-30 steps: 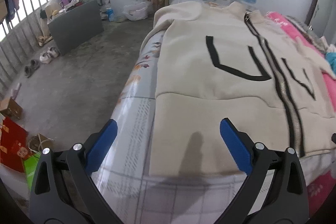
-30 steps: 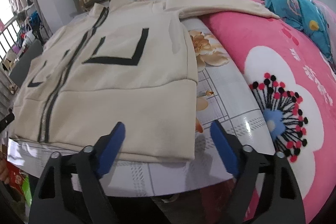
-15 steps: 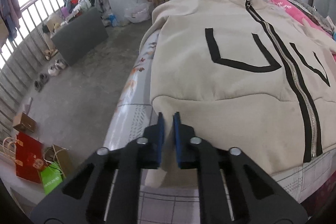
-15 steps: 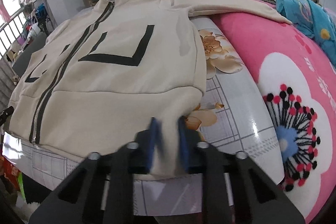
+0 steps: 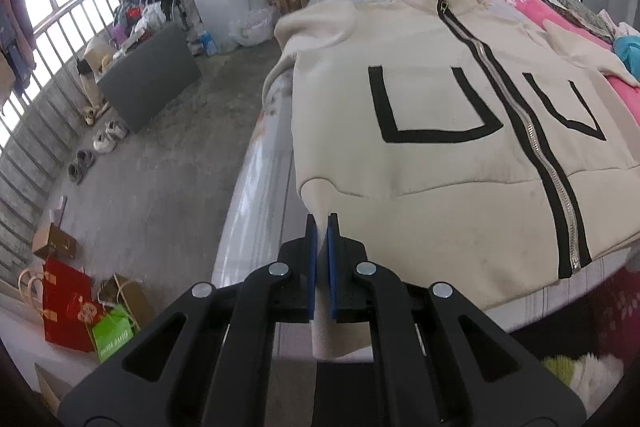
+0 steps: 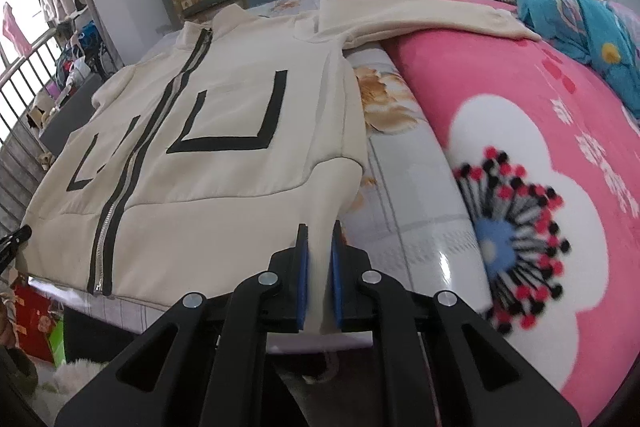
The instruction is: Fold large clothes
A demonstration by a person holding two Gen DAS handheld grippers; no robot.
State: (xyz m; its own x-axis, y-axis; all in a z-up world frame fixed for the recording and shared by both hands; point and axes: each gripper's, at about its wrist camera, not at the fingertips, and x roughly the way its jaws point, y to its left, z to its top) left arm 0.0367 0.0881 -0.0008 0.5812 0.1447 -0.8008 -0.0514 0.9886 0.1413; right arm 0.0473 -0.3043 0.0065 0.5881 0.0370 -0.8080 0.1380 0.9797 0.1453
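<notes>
Two tools [image 5: 320,223] [image 6: 319,231] pinching one cream jacket [image 5: 432,115] hem.

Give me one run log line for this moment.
left tool: shut on jacket hem | right tool: closing on hem | jacket: zipped, on bed

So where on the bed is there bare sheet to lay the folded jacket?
A bare strip of sheet runs between the jacket and the pink blanket; another narrow one lies along the bed's floor-side edge. The jacket's middle and the blanket side are taken.
</notes>
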